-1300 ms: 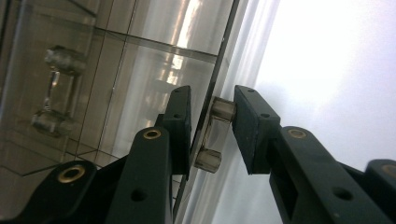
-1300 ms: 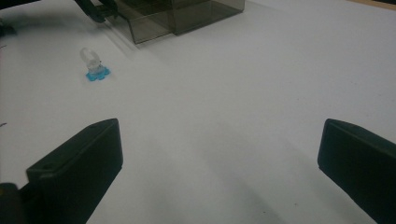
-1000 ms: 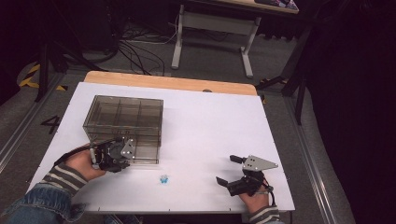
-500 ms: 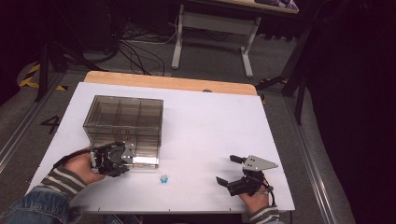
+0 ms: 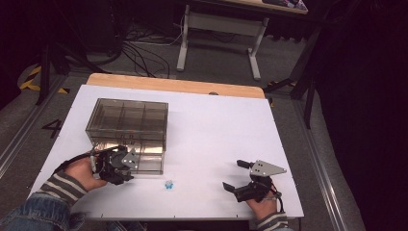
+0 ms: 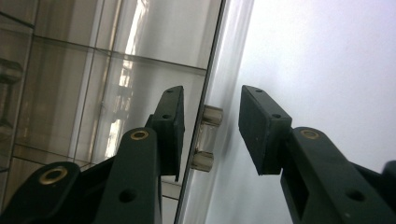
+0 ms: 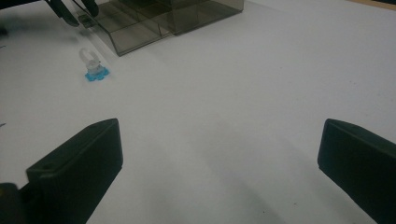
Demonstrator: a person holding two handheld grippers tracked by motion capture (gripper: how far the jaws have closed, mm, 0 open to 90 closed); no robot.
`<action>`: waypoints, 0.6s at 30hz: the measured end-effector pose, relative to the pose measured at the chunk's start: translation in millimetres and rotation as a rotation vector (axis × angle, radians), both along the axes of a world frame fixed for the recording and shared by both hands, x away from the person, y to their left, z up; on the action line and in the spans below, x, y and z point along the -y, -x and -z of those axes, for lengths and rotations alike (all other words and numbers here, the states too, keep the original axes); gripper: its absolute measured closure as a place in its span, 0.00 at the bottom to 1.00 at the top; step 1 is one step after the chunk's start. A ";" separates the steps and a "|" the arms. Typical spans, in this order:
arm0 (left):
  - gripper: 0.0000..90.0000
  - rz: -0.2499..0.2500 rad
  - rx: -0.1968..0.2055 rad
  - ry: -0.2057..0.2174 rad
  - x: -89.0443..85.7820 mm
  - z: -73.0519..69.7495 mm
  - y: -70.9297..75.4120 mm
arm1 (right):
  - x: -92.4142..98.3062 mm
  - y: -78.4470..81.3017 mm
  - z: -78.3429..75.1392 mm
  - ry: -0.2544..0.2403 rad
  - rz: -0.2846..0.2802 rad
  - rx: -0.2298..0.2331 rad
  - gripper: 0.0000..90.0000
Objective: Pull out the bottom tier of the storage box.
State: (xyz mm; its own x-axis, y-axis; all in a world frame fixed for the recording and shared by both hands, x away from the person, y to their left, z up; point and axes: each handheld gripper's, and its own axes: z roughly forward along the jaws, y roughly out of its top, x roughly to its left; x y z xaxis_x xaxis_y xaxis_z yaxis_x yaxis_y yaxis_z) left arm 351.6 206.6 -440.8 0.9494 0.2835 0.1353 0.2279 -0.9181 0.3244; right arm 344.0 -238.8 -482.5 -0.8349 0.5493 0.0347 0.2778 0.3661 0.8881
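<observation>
The left gripper [image 5: 126,166] is at the near front corner of the smoky transparent box [image 5: 129,126], which stands on the left half of the white table [image 5: 216,130]. In the left gripper view its jaws stand on both sides of the thin front wall, where a small clear latch [image 6: 205,137] with two round knobs sticks out. The jaws have just been opening; the pads are near the wall and latch but do not seem to press, so I judge nothing is pinched. The wall's long axis runs from about 7 to 1 o'clock in this view, between the jaws. The box is hard, glossy plastic with dividers inside. A small blue and clear piece [image 5: 168,185] lies at 4 o'clock from the left gripper, nearer to it than to the right gripper [image 5: 239,175], which rests wide spread and empty.
</observation>
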 end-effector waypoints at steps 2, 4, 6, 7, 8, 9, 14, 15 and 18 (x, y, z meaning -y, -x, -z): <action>0.66 -0.001 0.006 0.018 -0.9 -1.9 0.1 | 0.0 0.0 0.0 0.000 -0.001 0.001 0.01; 0.65 -0.002 0.012 0.031 -1.6 -4.4 0.2 | 0.1 0.0 0.0 0.000 -0.001 0.001 0.01; 0.63 -0.011 0.015 0.048 -2.2 -6.8 0.7 | 0.1 0.1 0.0 0.000 -0.002 0.002 0.01; 0.62 -0.016 0.015 0.056 -2.4 -8.0 1.1 | 0.1 0.1 0.0 0.000 -0.002 0.002 0.01; 0.61 -0.018 0.018 0.066 -2.5 -9.4 1.4 | 0.1 0.1 0.0 0.000 -0.002 0.002 0.01; 0.59 -0.021 0.021 0.076 -2.7 -11.0 1.7 | 0.1 0.2 0.0 0.000 -0.002 0.002 0.01; 0.55 -0.032 0.045 0.112 -2.6 -17.8 4.0 | 0.0 0.1 0.0 0.001 -0.003 0.002 0.01; 0.55 -0.037 0.046 0.118 -2.5 -18.9 4.6 | 0.0 0.1 0.0 0.001 -0.003 0.002 0.01; 0.54 -0.041 0.056 0.138 -2.2 -22.0 4.7 | 0.0 0.1 0.0 0.000 -0.003 0.003 0.01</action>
State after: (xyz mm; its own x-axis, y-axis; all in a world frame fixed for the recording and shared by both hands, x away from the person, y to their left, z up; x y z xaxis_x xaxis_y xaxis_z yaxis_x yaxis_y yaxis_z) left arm 346.9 208.8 -418.8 0.9287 0.3414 0.1446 0.2425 -0.8543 0.4597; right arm 343.9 -238.7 -482.5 -0.8366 0.5468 0.0323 0.2744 0.3673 0.8887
